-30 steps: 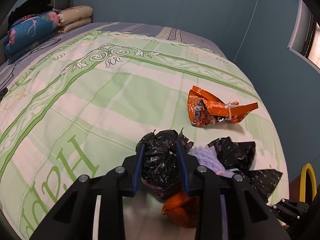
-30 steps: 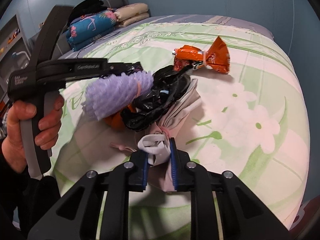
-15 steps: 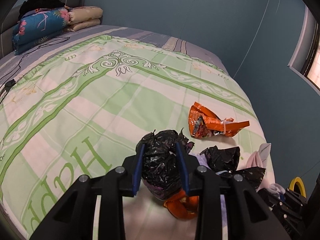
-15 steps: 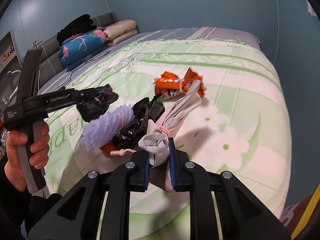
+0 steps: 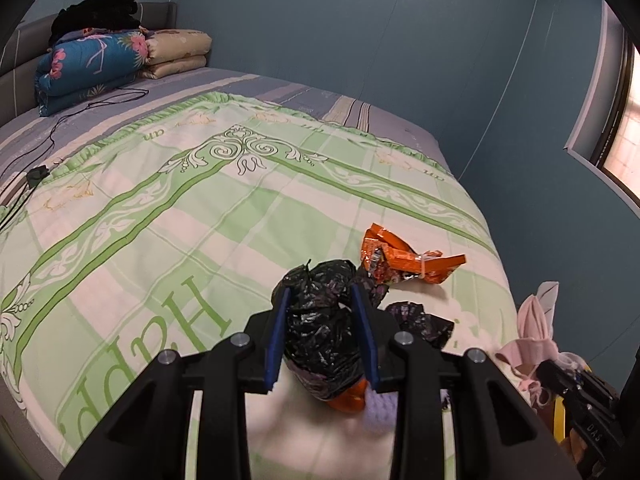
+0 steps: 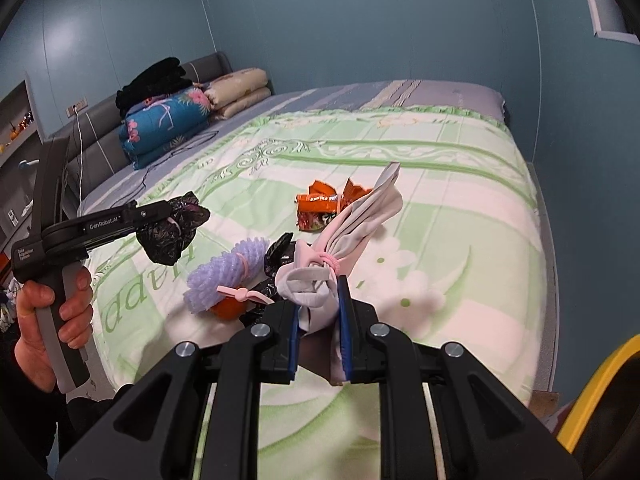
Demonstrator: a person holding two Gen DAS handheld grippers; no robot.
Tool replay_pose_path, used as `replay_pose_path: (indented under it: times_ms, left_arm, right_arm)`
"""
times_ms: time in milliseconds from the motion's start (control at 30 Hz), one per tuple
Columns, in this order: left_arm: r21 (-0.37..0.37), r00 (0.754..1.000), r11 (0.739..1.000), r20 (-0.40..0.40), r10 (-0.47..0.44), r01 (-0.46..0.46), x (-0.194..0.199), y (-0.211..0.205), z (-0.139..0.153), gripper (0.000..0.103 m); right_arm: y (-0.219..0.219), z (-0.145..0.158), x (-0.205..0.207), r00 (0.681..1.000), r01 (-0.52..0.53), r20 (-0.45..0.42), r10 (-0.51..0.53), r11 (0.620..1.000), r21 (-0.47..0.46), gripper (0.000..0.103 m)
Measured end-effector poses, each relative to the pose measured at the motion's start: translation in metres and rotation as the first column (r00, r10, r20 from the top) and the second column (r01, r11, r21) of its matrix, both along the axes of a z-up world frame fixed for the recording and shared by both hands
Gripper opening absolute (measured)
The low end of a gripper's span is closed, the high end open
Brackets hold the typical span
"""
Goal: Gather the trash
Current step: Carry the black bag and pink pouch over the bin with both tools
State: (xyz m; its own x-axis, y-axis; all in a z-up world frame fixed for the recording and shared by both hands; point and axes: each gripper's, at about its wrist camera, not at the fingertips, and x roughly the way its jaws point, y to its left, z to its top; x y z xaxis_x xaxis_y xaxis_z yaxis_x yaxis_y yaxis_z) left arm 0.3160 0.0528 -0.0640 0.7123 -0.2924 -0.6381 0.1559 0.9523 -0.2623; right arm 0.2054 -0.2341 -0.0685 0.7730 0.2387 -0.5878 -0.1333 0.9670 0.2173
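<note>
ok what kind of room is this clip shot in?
Almost certainly a bedroom: a large bed under a green patterned bedspread, folded quilts stacked against a padded headboard, blue walls and a window at the side.

L gripper (image 5: pixel 322 334) angled down fwd, black arms w/ blue-padded fingers (image 5: pixel 275 344) pressed on both sides of a black bag (image 5: pixel 320 328), held clear of the bed. In the R wrist view the same gripper (image 6: pixel 172 220) shows side-on at far left, roughly level, bag at its tip. Person's L hand (image 6: pixel 48 320) wraps its grey handle, four digits curled round the front, dark sleeve below.

R gripper (image 6: pixel 318 316) also tilted down fwd, fingers (image 6: pixel 344 320) close together, clamped on a pink-grey cloth bundle (image 6: pixel 340 240). In the L wrist view its black body shows at the lower right edge w/ the bundle; R hand not seen.
</note>
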Motion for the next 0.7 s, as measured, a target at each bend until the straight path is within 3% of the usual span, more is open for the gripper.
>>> replay_pose_path:
  times_ms: [367,700]
  left_arm:
    - [-0.023,0.998,1.0,0.062,-0.001,0.002,-0.04,-0.018,0.033,0.03]
    - [-0.023,0.986,0.997,0.149,-0.075,0.079,-0.094,-0.07,0.076,0.03]
  right_arm:
    - [-0.023,0.037,-0.035,0.995,0.016,0.099,-0.016,1.0,0.003,0.015]
    - [-0.053,0.07,-0.082,0.977,0.058,0.209,-0.049,0.998,-0.038,0.015]
